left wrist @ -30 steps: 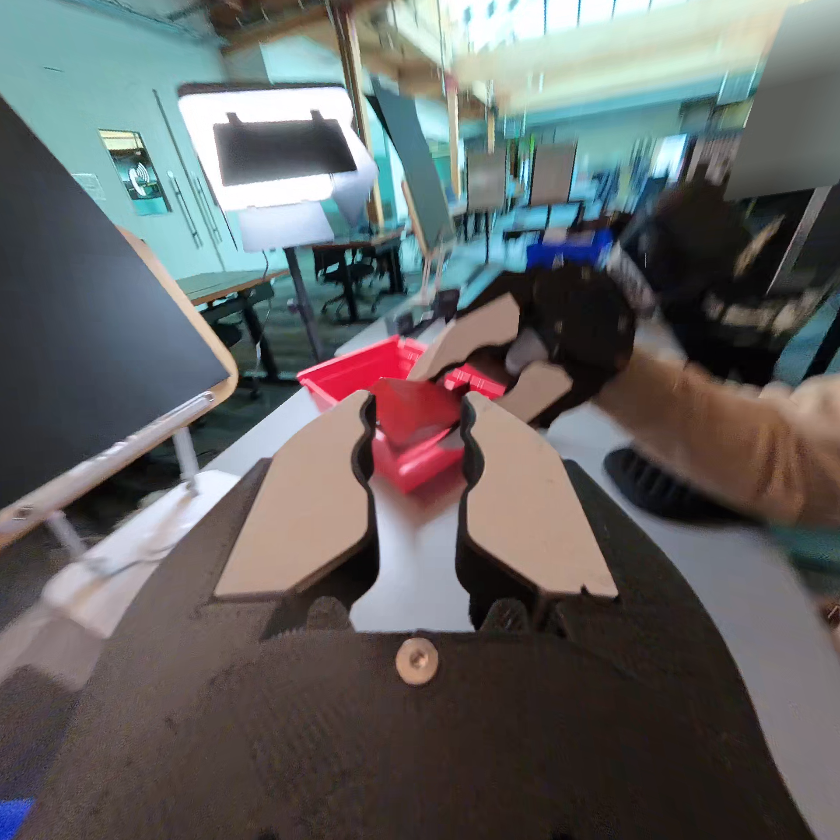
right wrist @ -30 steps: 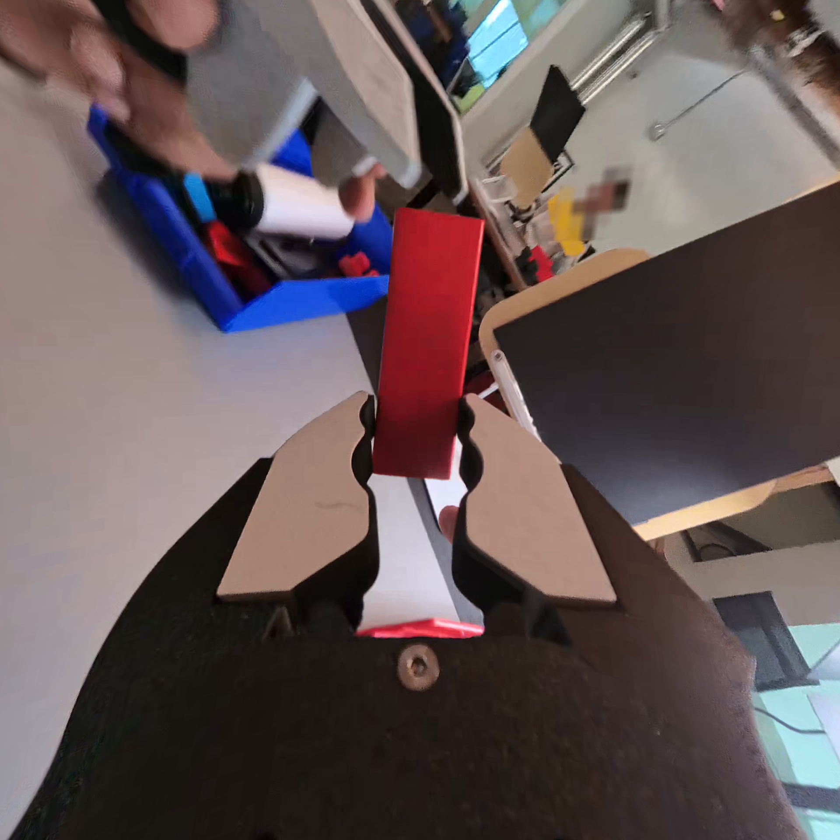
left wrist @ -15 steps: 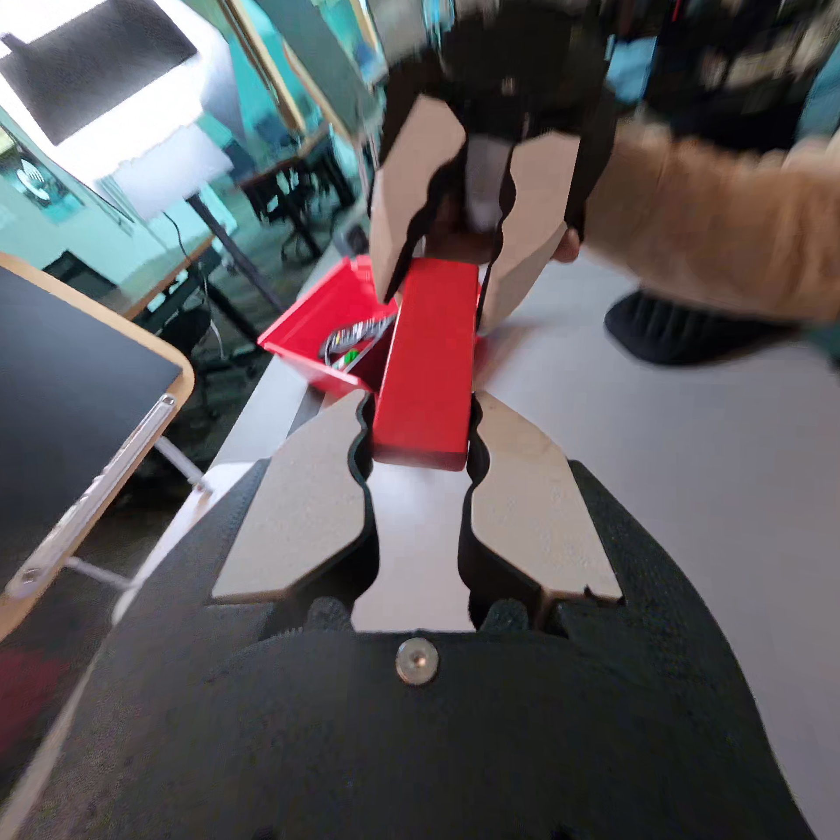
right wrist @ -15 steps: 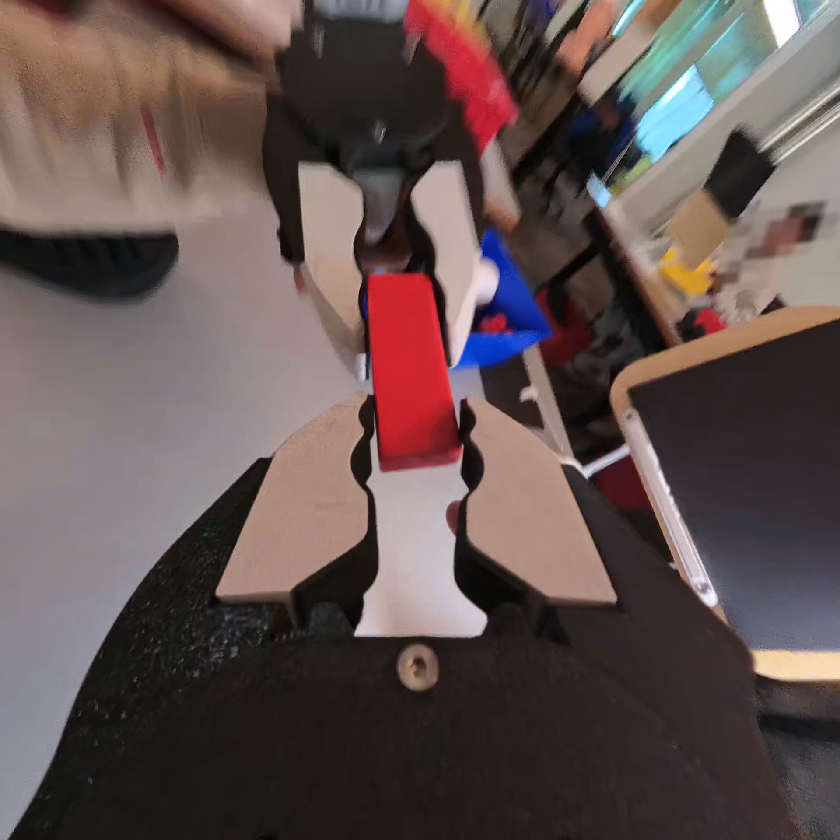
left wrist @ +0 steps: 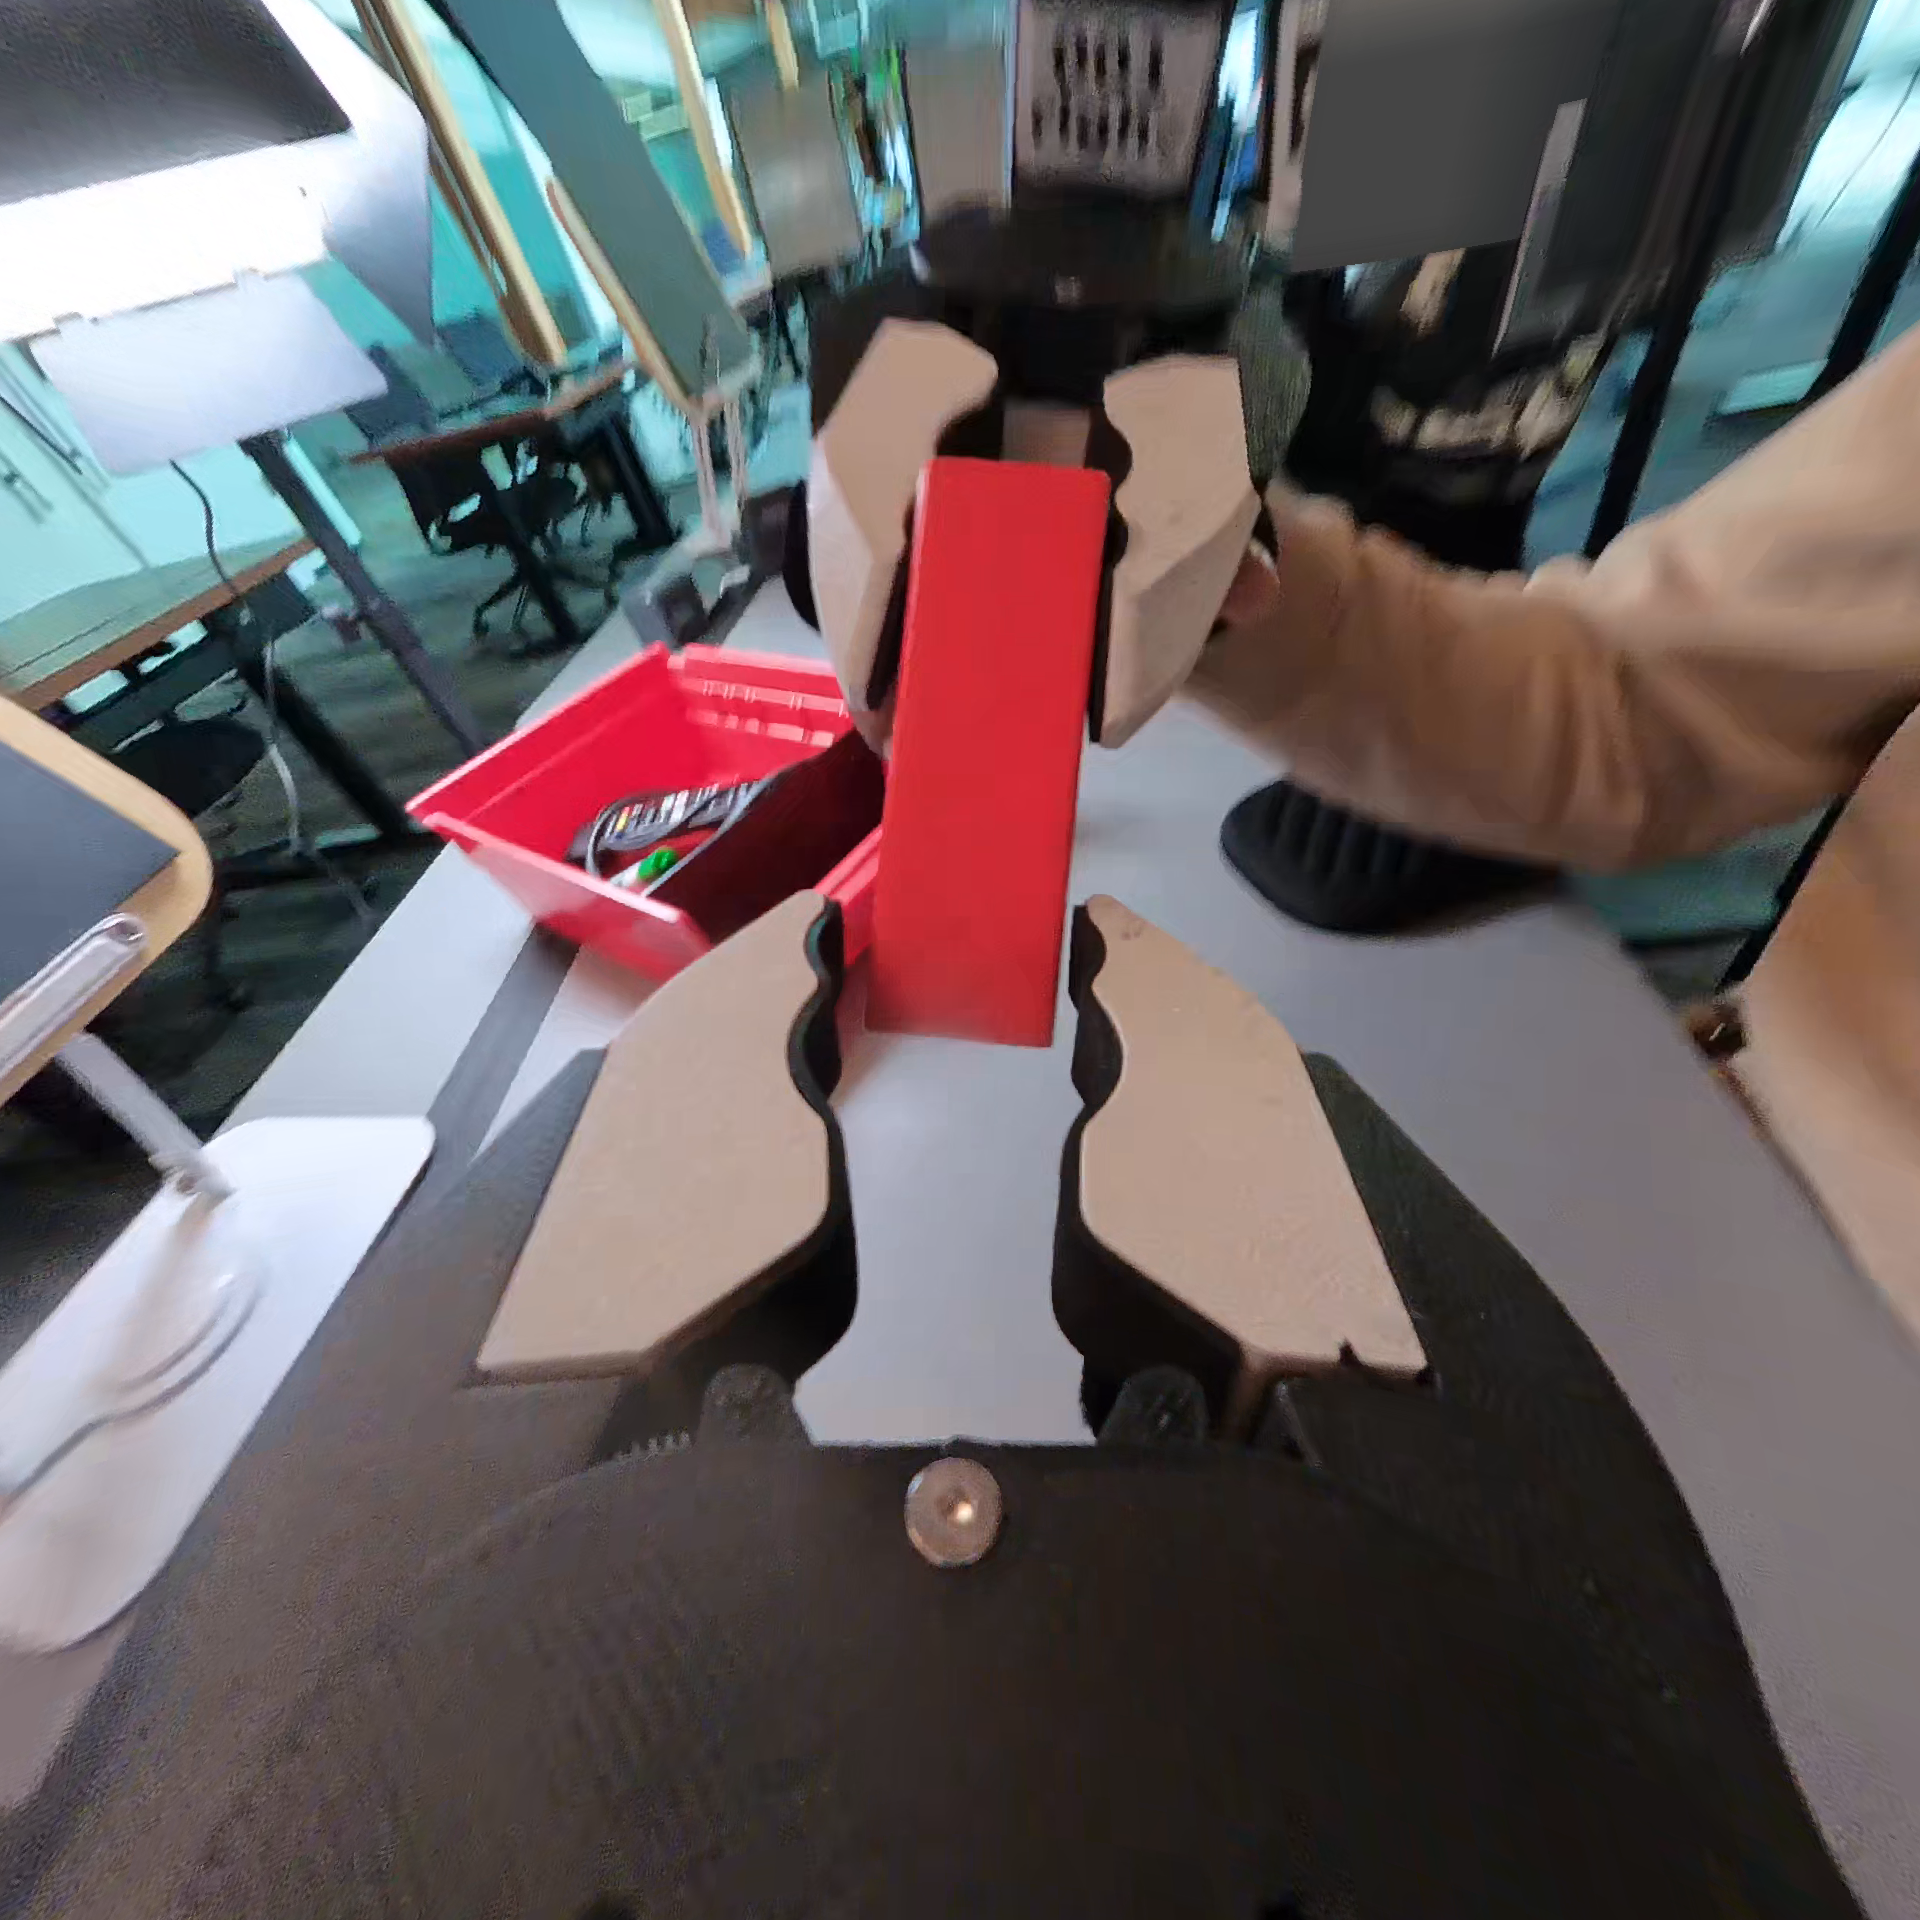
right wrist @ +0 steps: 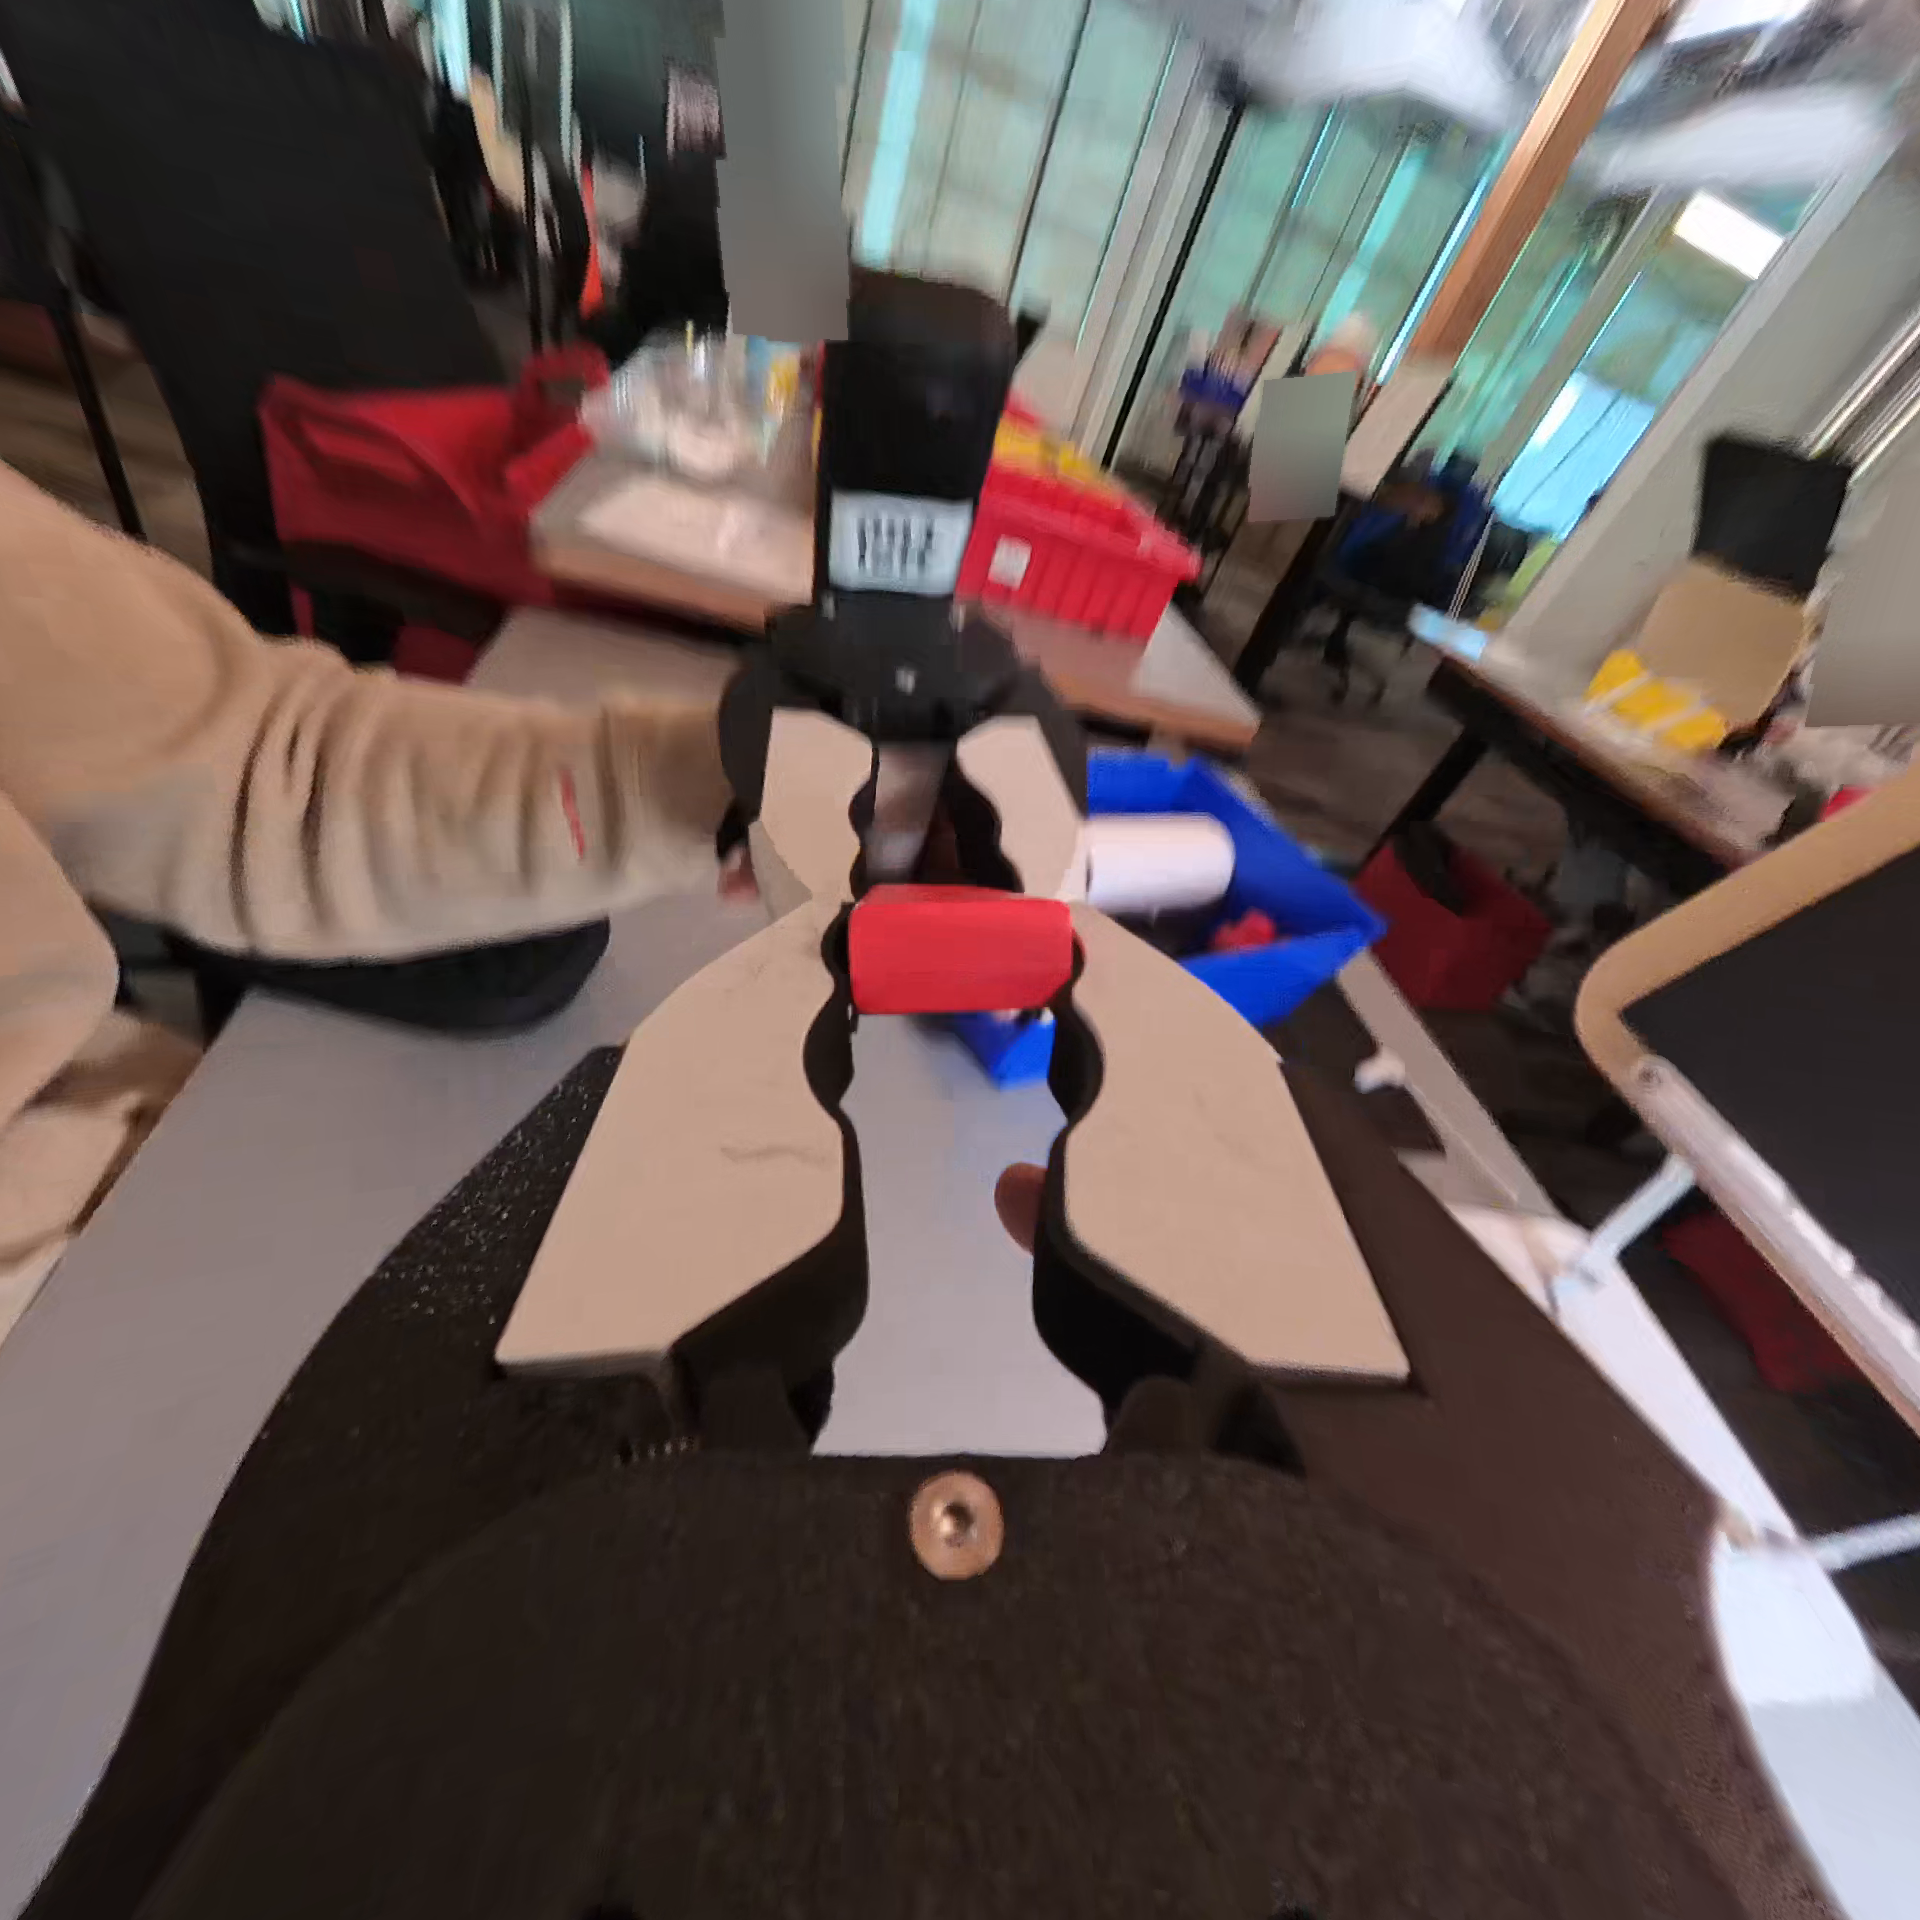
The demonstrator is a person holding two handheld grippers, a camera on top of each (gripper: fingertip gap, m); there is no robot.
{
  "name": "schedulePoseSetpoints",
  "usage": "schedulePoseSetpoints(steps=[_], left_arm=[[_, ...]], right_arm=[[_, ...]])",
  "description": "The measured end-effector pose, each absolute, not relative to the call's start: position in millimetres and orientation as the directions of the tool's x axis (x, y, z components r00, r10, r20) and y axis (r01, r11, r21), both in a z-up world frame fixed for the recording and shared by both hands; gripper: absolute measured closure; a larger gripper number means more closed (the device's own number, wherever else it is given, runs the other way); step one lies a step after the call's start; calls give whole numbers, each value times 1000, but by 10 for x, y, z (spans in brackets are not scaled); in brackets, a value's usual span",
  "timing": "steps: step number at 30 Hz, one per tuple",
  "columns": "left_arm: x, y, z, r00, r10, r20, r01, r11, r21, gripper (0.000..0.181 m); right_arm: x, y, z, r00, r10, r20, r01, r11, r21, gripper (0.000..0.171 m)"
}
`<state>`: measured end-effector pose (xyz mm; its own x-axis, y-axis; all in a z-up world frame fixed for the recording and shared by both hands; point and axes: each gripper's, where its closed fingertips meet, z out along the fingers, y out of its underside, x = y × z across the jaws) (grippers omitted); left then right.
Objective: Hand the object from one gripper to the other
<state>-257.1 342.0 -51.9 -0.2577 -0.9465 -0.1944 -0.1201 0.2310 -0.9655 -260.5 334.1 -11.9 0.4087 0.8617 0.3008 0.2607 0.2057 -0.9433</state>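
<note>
**Block bridged between two grippers, only one end clamped**

Trouble first, from the left wrist view: the red block (left wrist: 971,748) is pinched only at its far end, at 12 o'clock, by the right gripper (left wrist: 995,686). That is a long lever on a short bite. If the left gripper (left wrist: 948,935) backs out crooked, a finger could clip the near end and twist the block loose, likely dropping it onto the grey table (left wrist: 1351,1091) or into the red bin (left wrist: 582,790) at 9 o'clock. The left jaws stand narrowly parted, with a sliver of gap on each side of the block's near end, which sits between the tips without touching them.

Over to the right wrist view: the block shows end-on, dead centre, squeezed between the right fingertips. The grip looks shallow, right at the tips, so slipping is the worry. At 12 o'clock the left gripper's jaws flare apart around the far end. The blue bin (right wrist: 1288,935) waits at 3 o'clock.
</note>
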Motion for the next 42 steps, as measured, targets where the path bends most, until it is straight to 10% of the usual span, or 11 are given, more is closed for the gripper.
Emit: schedulePoseSetpoints(steps=[8,14,18,23,30,37,42], left_arm=[[-2471,3428,-969,-250,-910,-331,-374,406,-834,142],[-2522,3588,-406,-249,-955,164,-103,-142,-984,146],[-2635,3524,-197,-435,-745,506,-123,-507,-853,146],[-2580,3356,-257,-498,-594,632,-249,-600,-760,146],[-2545,3254,-262,-494,-632,598,-257,-551,-794,145],[-2823,3541,60,-313,-920,236,18,-254,-967,134],[-2860,3626,129,-79,-992,-96,54,92,-994,132]], right_arm=[[-2618,3441,-763,375,865,335,614,39,-788,136],[-2539,3540,-87,523,740,423,329,282,-901,121],[-2427,3633,-90,510,527,680,556,402,-728,95],[-2747,3590,-201,423,498,757,616,455,-643,62],[-2815,3606,-254,421,503,755,641,424,-640,64],[-2352,3525,159,546,780,307,131,282,-950,65],[-2086,3503,353,398,916,-42,-255,66,-965,65]])
